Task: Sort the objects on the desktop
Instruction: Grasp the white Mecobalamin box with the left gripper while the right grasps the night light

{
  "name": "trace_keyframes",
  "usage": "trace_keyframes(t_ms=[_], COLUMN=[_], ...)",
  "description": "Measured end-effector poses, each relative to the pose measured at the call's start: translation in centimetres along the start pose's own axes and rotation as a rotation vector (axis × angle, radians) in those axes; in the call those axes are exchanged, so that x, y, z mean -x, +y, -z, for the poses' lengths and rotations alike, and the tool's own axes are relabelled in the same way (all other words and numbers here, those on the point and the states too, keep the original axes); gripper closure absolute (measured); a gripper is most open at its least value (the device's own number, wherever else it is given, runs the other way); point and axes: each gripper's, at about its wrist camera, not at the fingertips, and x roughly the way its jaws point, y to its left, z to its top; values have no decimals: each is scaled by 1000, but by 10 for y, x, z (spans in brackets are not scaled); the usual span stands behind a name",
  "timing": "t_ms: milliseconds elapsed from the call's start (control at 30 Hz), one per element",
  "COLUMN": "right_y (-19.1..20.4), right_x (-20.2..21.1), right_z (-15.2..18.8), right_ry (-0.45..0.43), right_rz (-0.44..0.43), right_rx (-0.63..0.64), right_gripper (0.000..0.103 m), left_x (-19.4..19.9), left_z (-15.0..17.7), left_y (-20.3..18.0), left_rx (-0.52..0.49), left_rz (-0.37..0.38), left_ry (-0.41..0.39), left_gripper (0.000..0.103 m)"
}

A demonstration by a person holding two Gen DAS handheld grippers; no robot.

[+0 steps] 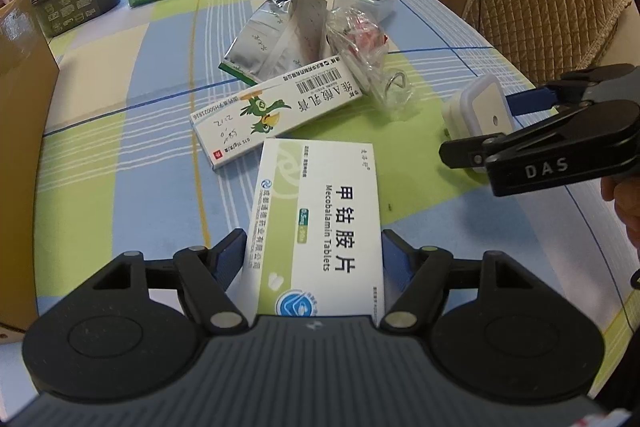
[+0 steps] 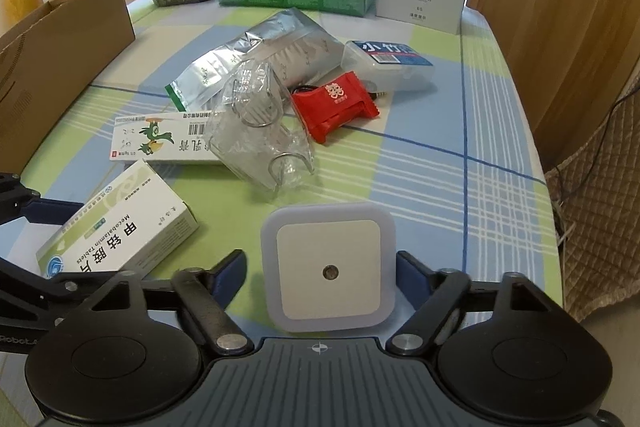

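A cardboard box stands open at the left edge of the plaid tablecloth; its inside cannot be seen from either camera. A clear plastic bag lies crumpled mid-table with bent metal hooks inside it, partly over the long ointment carton printed with green birds. Behind it rest a silver foil pouch, a red packet and a small clear lidded case with a blue label.

The left gripper has its fingers spread on either side of the white-and-green Mecobalamin tablet box, which lies flat on the cloth; whether the pads press it I cannot tell. The right gripper straddles the square white night light, a rounded plug-in unit with a small dark sensor dot, standing on the cloth; the right finger is against its side, the left finger apart from it.
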Motion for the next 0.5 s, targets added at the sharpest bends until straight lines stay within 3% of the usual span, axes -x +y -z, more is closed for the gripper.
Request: trace_keyframes(t_ms=[67,500], right_y=[-1,-6], right_x=[1,24], right_z=[2,20], right_ry=[-3,-10], right_rz=[14,36], right_rx=[-12,-142], right_gripper=[41,41], left_x=[-2,-11], left_z=[-1,-2], left_y=[-1,-7], left_rx=[-6,-48], left_rz=[-1,-17], left_ry=[-2,12], left_gripper=[34,36])
